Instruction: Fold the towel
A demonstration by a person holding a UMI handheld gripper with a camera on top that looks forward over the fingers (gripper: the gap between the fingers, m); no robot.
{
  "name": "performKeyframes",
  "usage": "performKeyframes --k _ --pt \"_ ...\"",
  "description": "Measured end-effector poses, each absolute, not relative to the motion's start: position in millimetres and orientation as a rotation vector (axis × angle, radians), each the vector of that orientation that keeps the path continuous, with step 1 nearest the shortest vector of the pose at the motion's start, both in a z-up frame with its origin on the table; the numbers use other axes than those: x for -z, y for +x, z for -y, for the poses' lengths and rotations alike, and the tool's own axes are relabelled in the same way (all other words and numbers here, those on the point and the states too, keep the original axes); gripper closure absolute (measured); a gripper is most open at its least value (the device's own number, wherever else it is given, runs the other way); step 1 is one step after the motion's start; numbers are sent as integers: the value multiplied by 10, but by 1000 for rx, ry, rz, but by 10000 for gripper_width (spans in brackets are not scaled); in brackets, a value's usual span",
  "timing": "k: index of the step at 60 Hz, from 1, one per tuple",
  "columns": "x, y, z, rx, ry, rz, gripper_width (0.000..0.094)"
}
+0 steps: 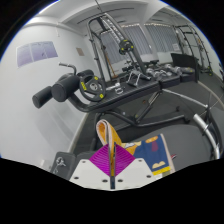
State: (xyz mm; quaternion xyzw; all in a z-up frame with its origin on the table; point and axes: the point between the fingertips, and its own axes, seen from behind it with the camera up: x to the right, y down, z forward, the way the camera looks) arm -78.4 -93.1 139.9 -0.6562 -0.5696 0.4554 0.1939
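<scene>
Single view from the gripper, forward past its fingers [113, 160], toward gym equipment [120, 75] nearby.

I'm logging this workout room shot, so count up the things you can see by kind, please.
Towel: 1, patterned, pinched between the shut fingers
Gripper: 1
Exercise machine: 1, beyond the fingers
Total: 3

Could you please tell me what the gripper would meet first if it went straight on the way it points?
Probably the orange strip just ahead of the gripper; beyond it stands the black exercise machine, though depth is unclear.
</scene>
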Motion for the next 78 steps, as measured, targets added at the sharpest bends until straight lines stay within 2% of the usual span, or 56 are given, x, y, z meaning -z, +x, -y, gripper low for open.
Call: performKeyframes --k 8,16,30,39,41,43,48,49,50,52,54,64,78 --pt "-1256 -804 143 -1089 -1759 1591 904" --pt "-907 -829 -452 -917 -1700 1588 904" --pt "-278 -902 -902 -726 -1615 1619 903" --pt "-162 -920 -968 -733 -1634 1607 898" --pt "-161 -923 -973 -737 -1635 1606 861" --pt "-163 -929 -987 -738 -1636 1603 784" --pt "-216 -892 -1130 -679 -1643 1570 84" --pt "-236 -885 -1166 -668 -1639 1557 152" --pt "-265 -875 -1194 -661 -1634 1545 168" --pt "-342 -833 -1207 -664 -1631 1531 141" --pt "-427 -780 -1191 -682 -1633 1520 64" --pt "-1014 -177 -1121 -754 -1646 1484 85" --pt "-1787 1307 -814 -761 -1667 1461 83"
